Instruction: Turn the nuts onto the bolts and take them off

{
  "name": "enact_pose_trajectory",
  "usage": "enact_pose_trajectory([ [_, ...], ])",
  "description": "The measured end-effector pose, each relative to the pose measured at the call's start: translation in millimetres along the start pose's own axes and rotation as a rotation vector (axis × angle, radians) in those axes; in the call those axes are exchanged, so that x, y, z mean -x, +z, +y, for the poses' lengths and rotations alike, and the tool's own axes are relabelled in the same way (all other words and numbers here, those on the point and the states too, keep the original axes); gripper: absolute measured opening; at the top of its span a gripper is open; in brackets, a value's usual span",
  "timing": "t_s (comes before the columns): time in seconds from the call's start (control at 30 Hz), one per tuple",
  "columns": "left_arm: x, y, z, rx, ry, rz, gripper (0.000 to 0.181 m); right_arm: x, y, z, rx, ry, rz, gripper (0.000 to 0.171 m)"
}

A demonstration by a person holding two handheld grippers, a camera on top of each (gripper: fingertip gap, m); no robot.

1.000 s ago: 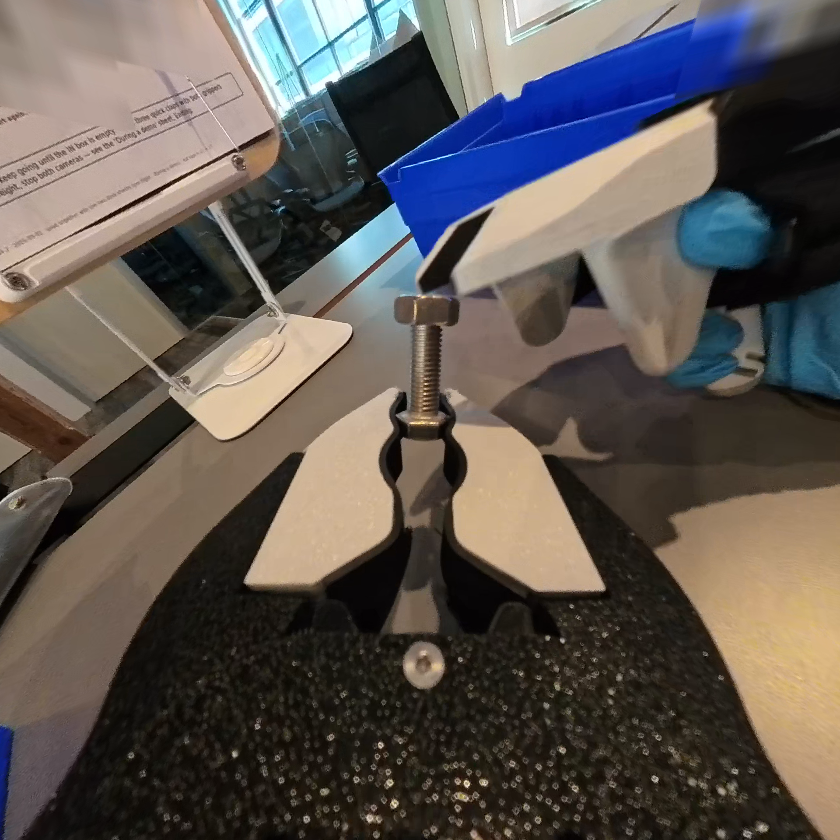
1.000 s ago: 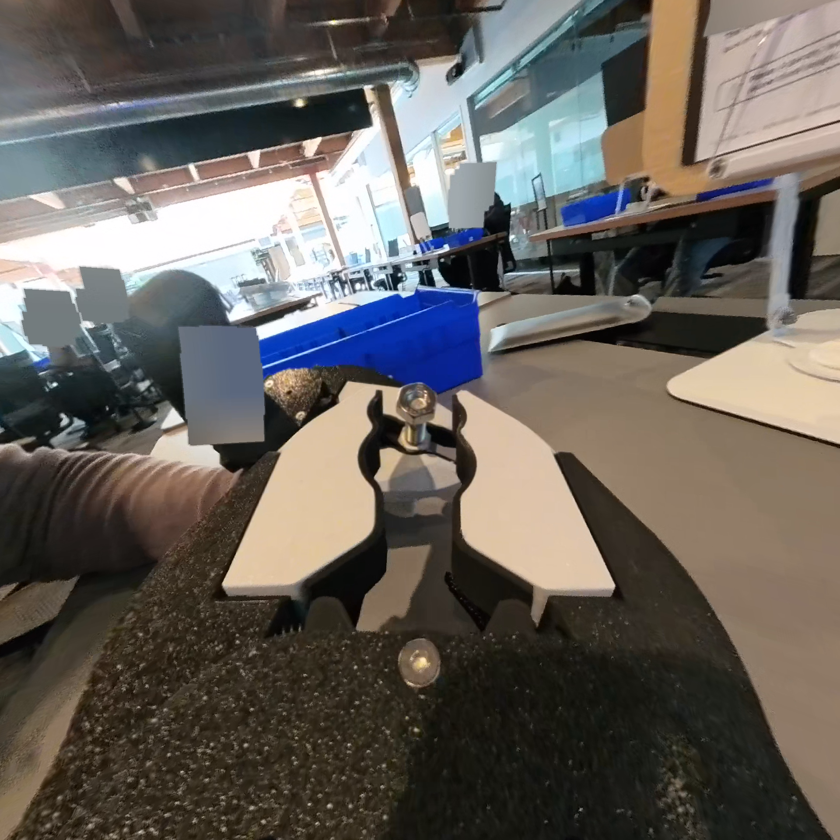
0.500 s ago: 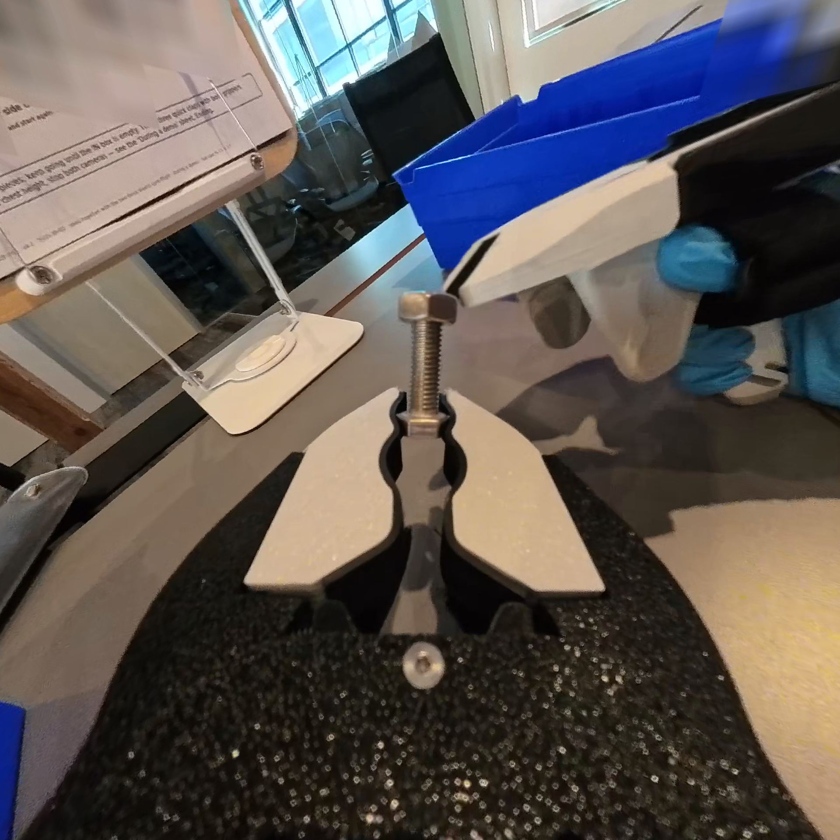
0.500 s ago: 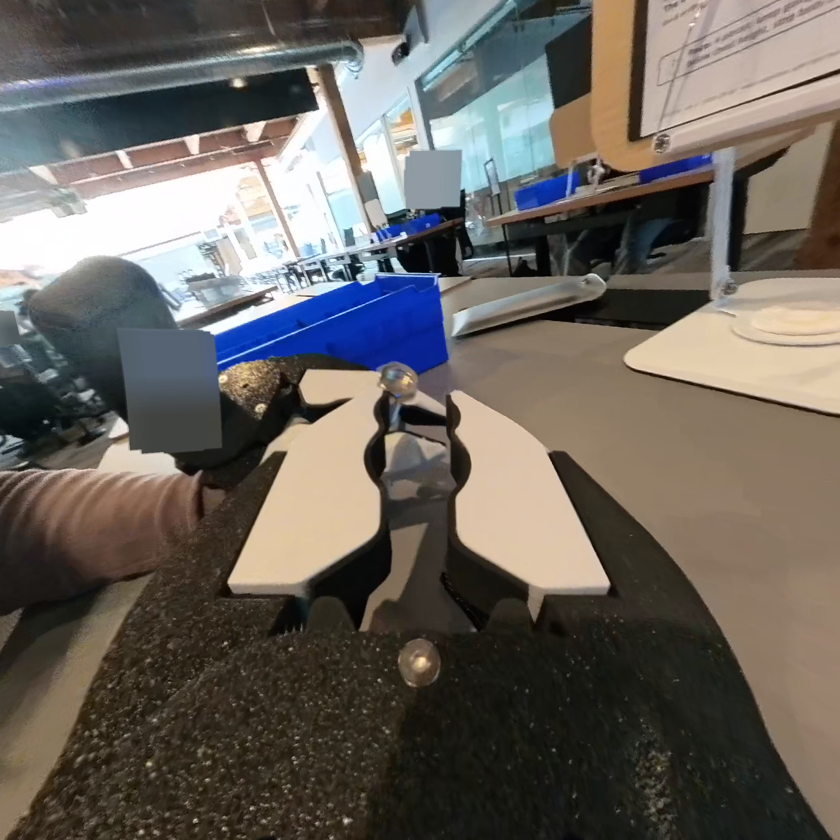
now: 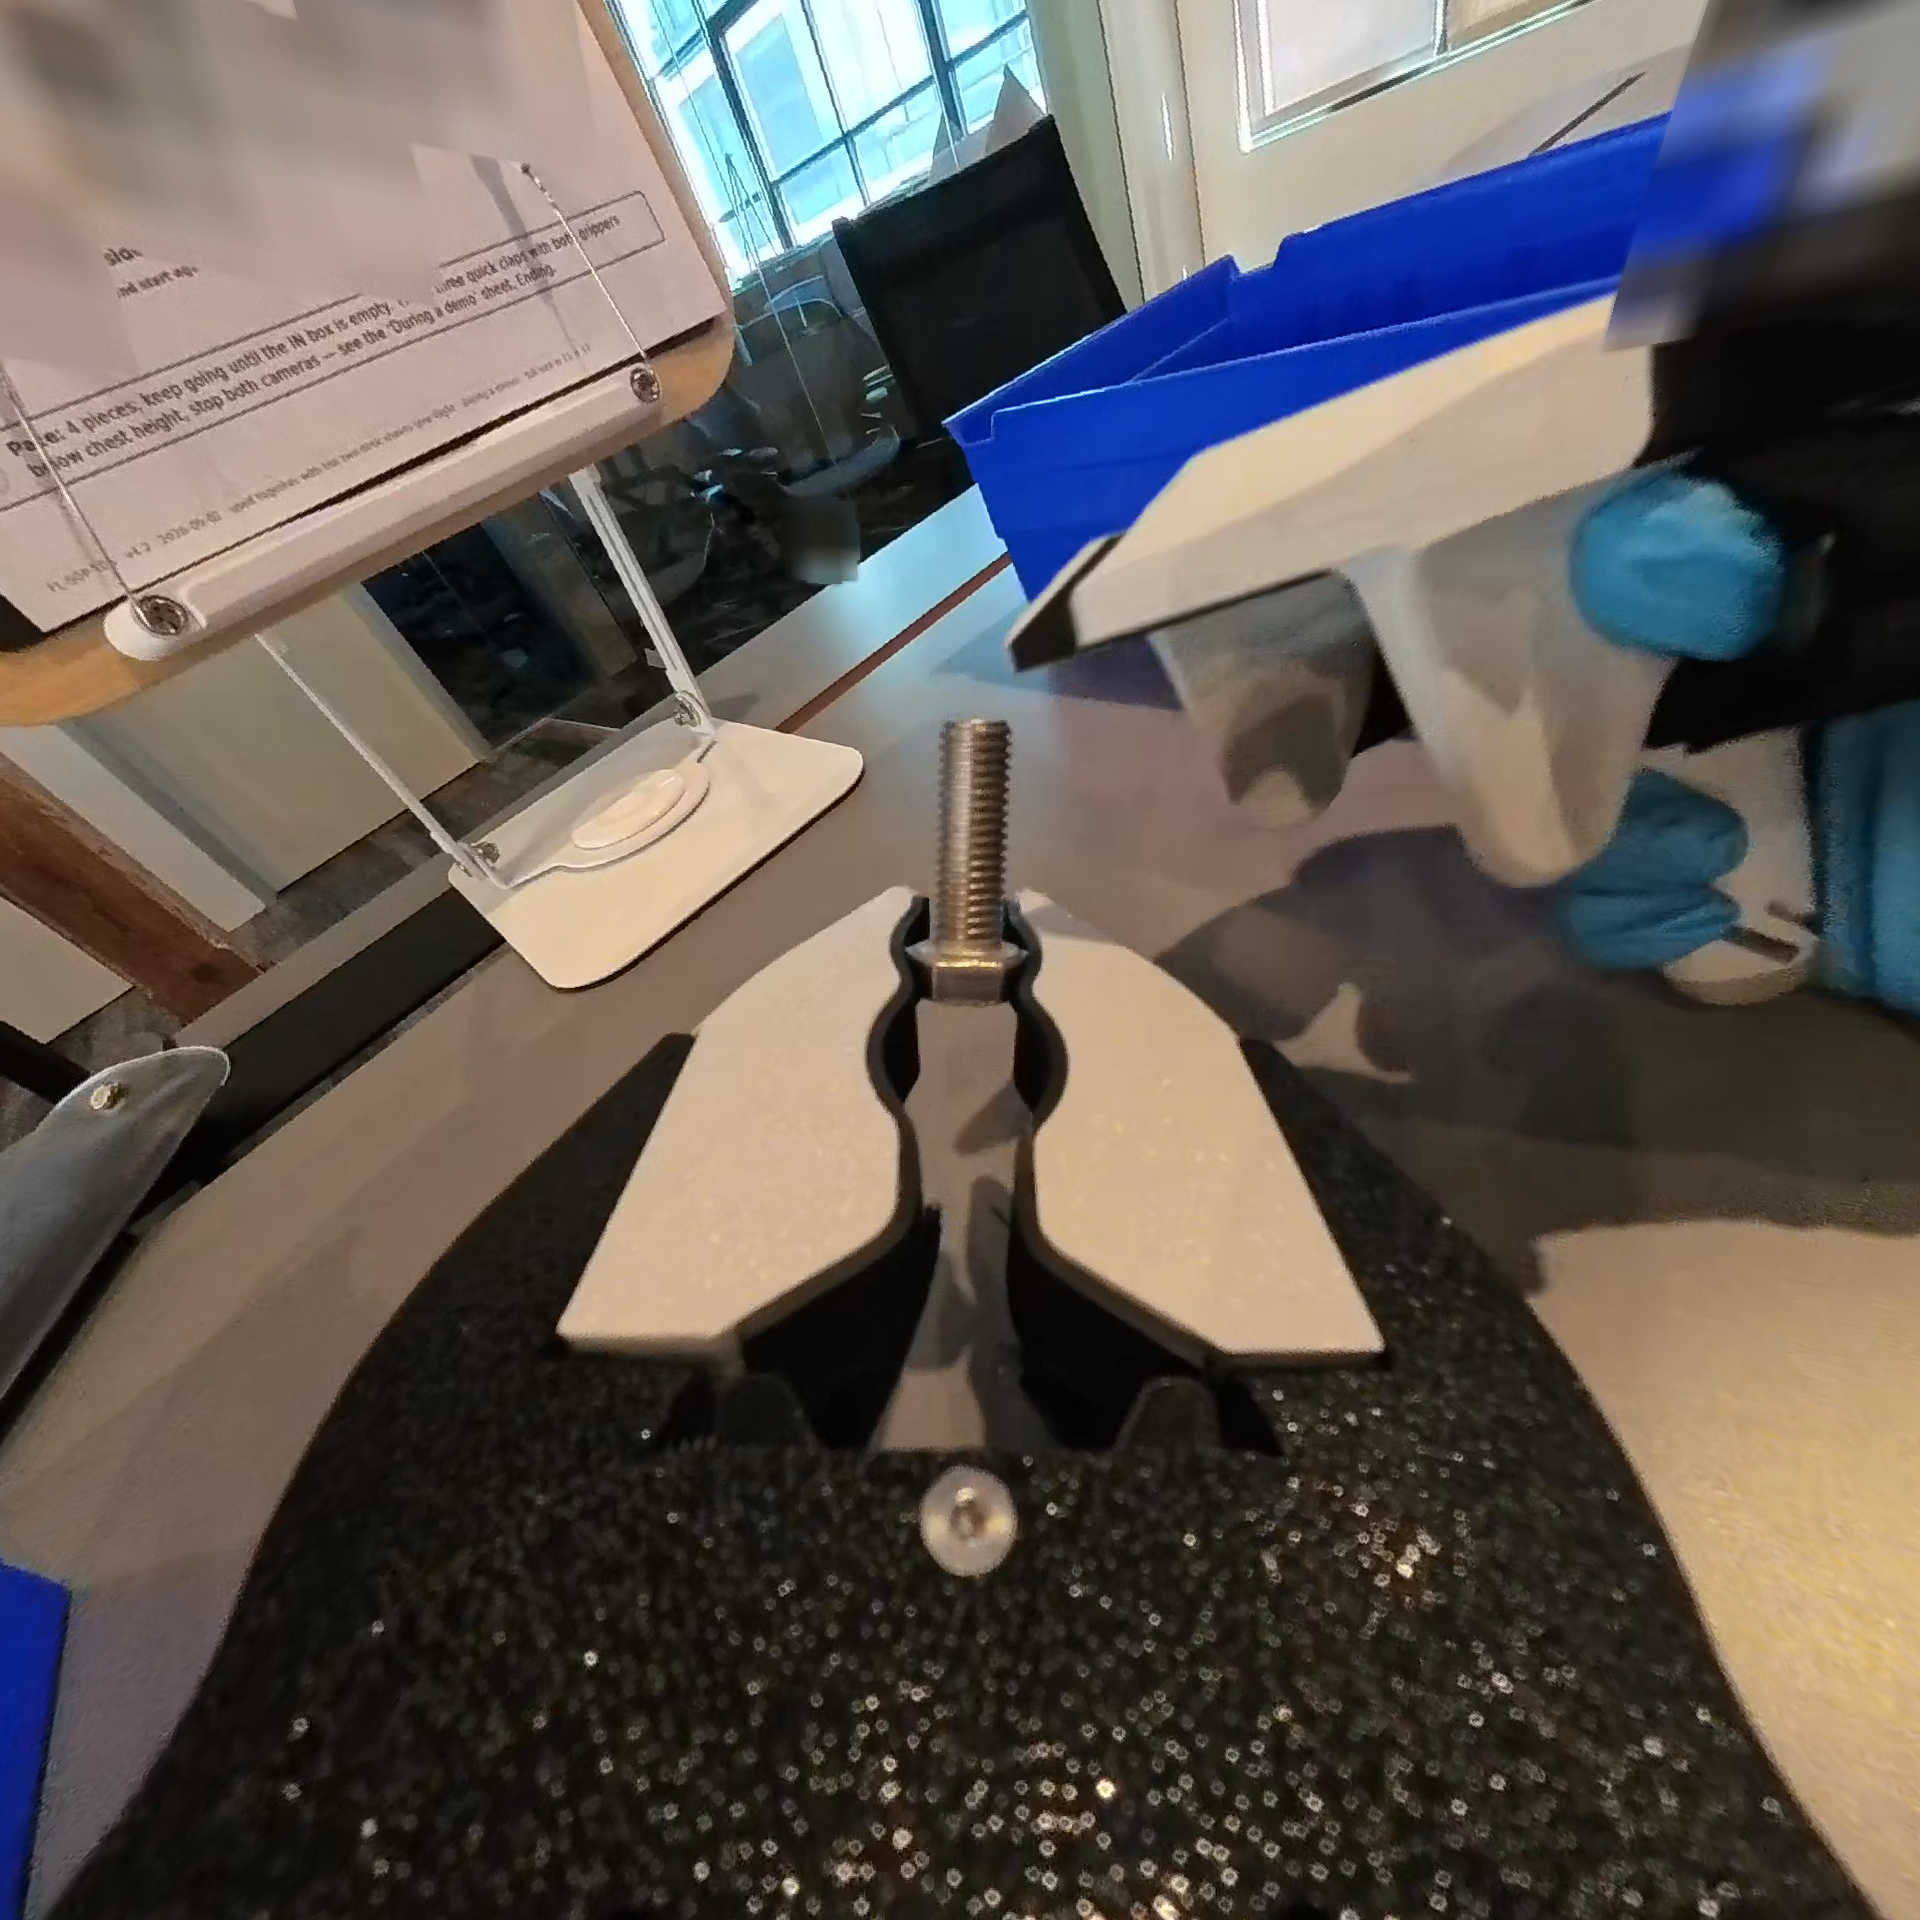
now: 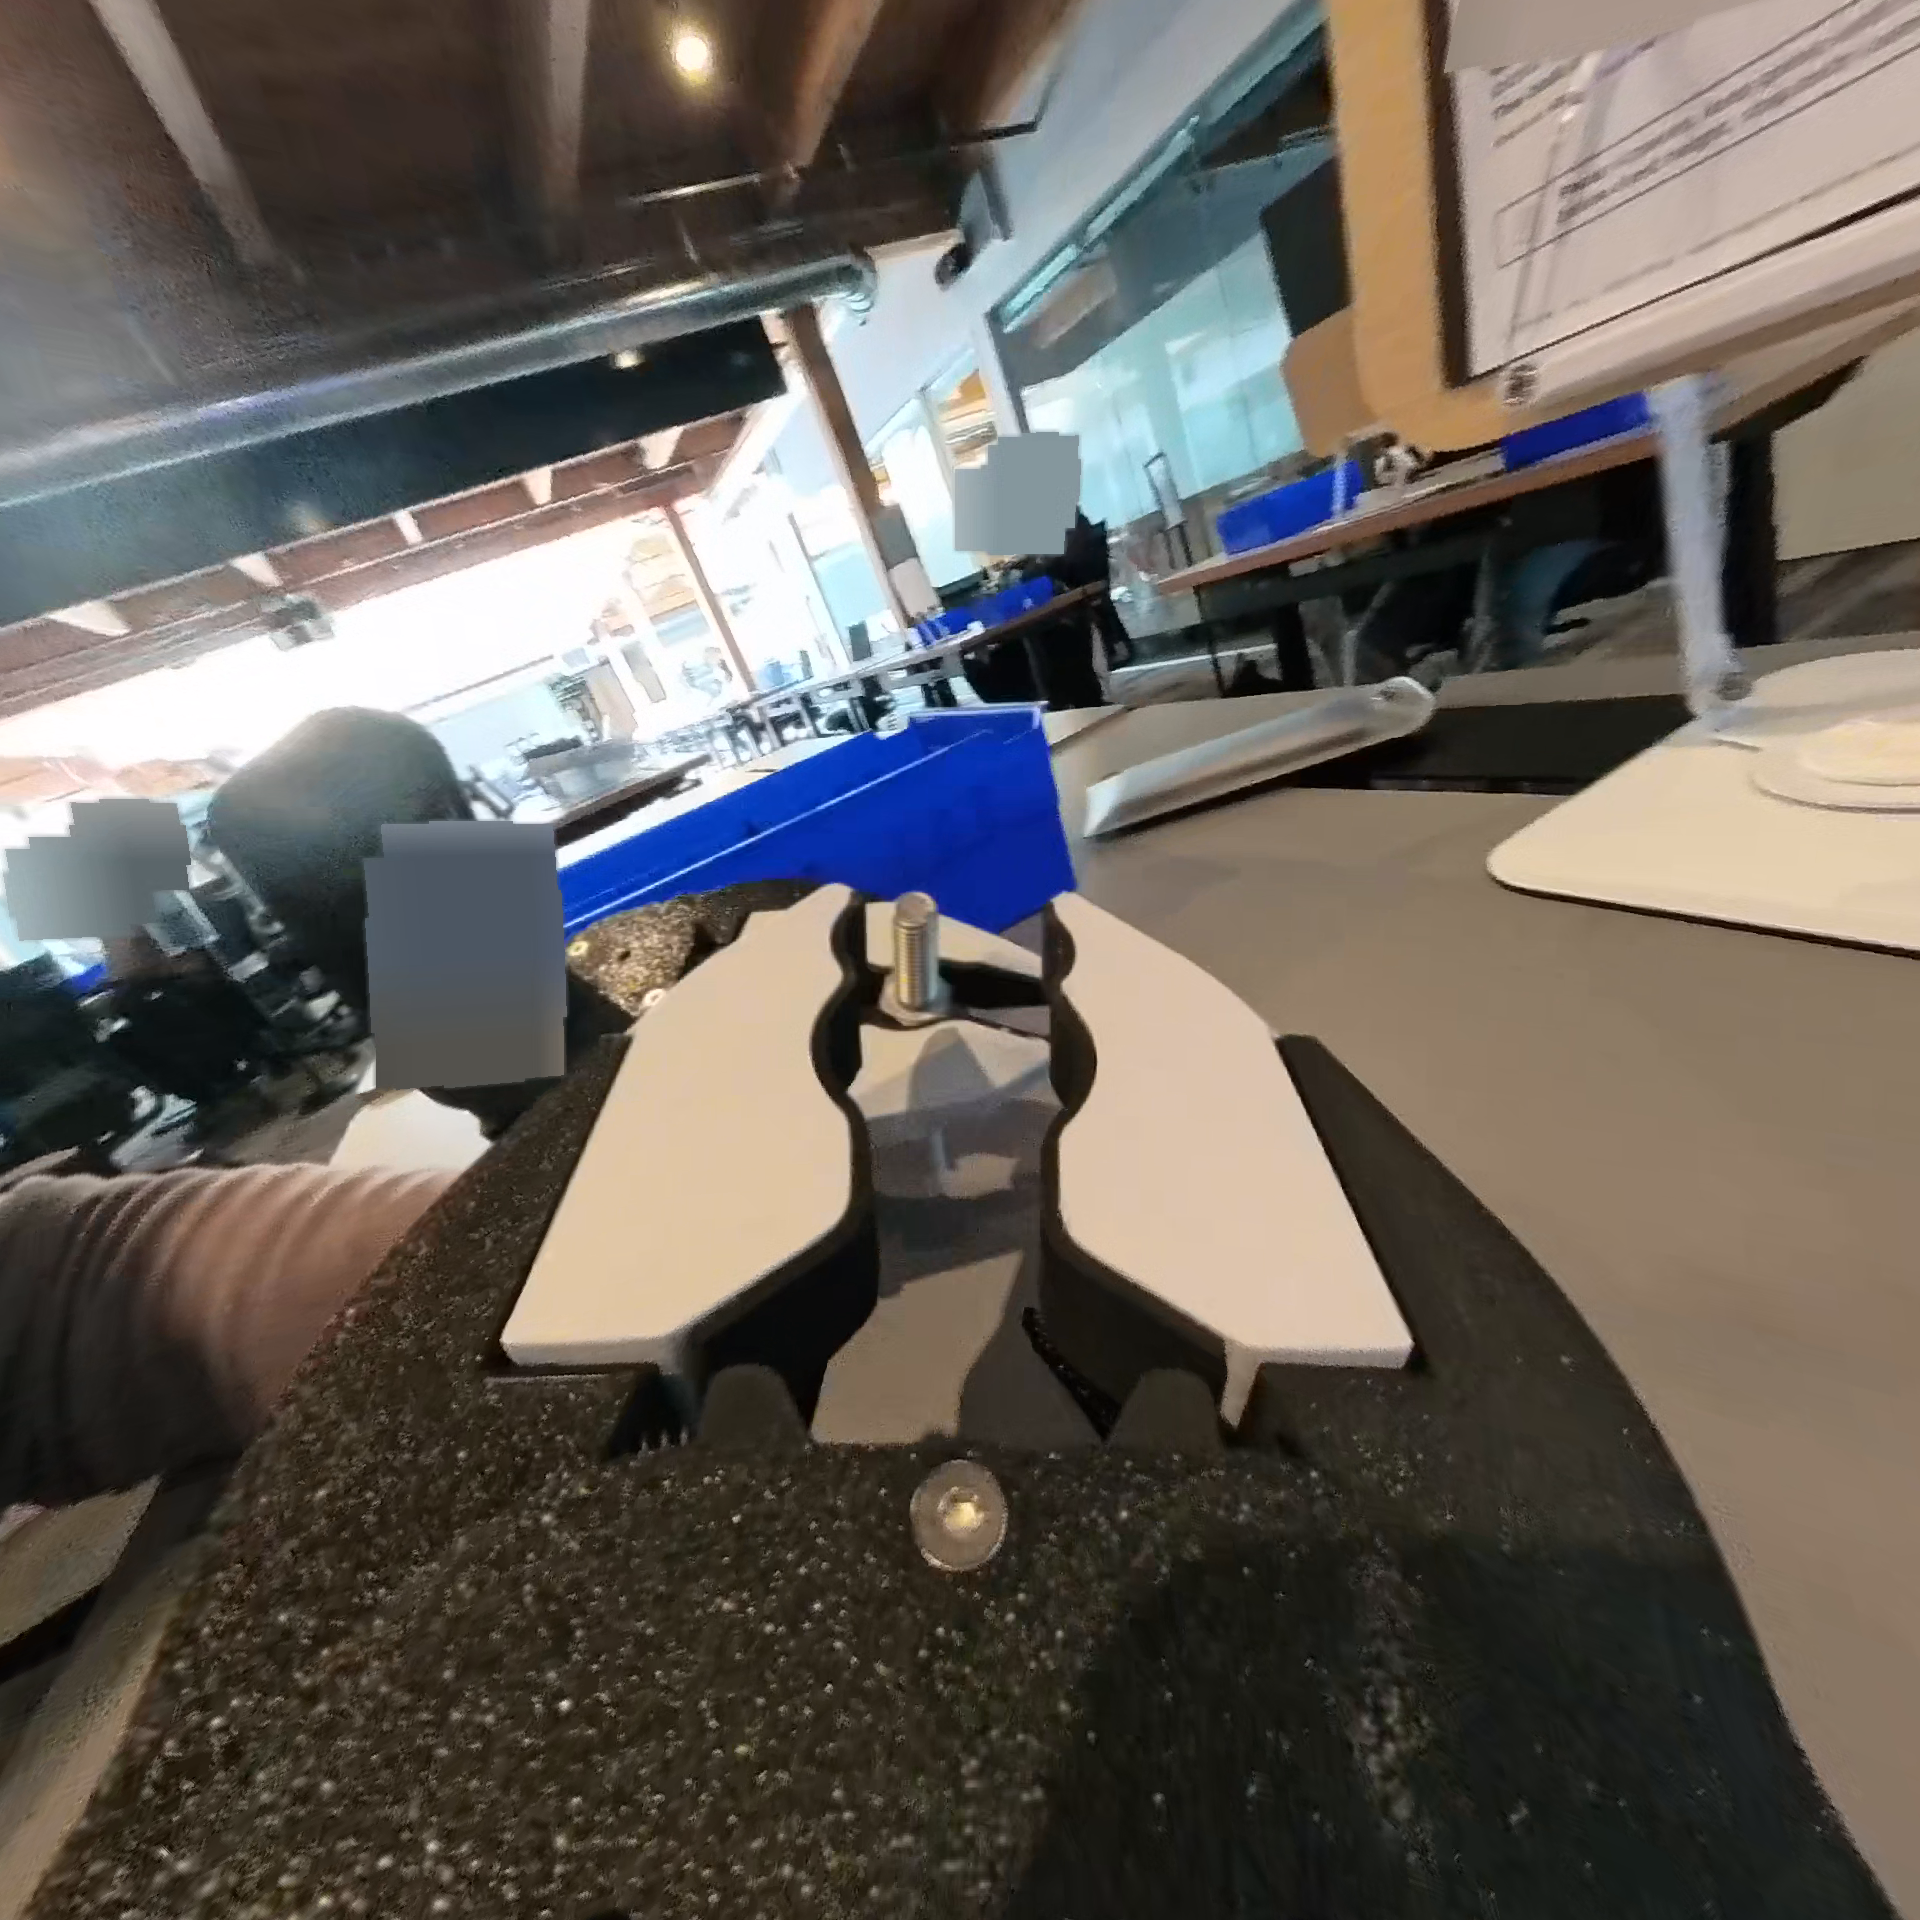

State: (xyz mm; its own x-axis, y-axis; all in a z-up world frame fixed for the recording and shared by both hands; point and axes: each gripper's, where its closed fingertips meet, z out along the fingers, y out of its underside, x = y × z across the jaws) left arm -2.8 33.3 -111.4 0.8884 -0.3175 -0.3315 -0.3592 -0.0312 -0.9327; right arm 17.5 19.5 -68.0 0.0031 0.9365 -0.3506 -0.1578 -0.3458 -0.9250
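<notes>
My left gripper (image 5: 968, 940) is shut on the hex head of a steel bolt (image 5: 975, 821) and holds it upright, threads up, just above the grey table (image 5: 1714, 1403). The top of the thread is bare, and I see no nut in either view. My right gripper (image 6: 951, 935) is open and empty, and the bolt (image 6: 912, 951) shows beyond its tips. In the left wrist view the right gripper (image 5: 1195, 665) is up and to the right of the bolt, clear of it, held by a hand in a blue glove (image 5: 1662, 571).
A blue bin (image 5: 1299, 343) stands behind the right gripper, and another blue bin (image 6: 883, 821) stands behind the bolt. A paper stand with a white base (image 5: 665, 831) is at the back left. A metal plate (image 5: 83, 1143) lies at the left edge. A sleeved arm (image 6: 156, 1299) holds the left gripper. Some 5 centimeters of space lies between my two pairs of fingers.
The nut that sat on top of the bolt is gone from it. The right gripper has pulled away up and to the right. The left gripper still holds the bolt.
</notes>
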Motion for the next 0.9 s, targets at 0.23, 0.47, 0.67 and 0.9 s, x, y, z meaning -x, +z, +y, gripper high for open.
enact_pose_trajectory([
  [0.23, 7.2, -2.7, 0.0, -0.007, -0.027, -0.031, 0.013, 1.1, 5.8, 5.1, 0.031, -0.033, 0.008, 0.028],
  [0.47, 29.0, -24.5, 2.7, 0.006, -0.047, -0.142, 0.013, -13.7, -5.9, 2.4, 0.055, -0.129, 0.091, 0.024],
  [0.67, 61.4, -50.8, 15.1, 0.015, -0.045, -0.245, 0.014, -46.3, 53.4, 20.1, 0.236, -0.335, 0.116, 0.025],
  [0.9, 100.3, -64.3, 25.7, 0.011, -0.088, -0.362, 0.014, -80.9, 164.5, 57.4, 0.503, -0.457, 0.021, 0.025],
])
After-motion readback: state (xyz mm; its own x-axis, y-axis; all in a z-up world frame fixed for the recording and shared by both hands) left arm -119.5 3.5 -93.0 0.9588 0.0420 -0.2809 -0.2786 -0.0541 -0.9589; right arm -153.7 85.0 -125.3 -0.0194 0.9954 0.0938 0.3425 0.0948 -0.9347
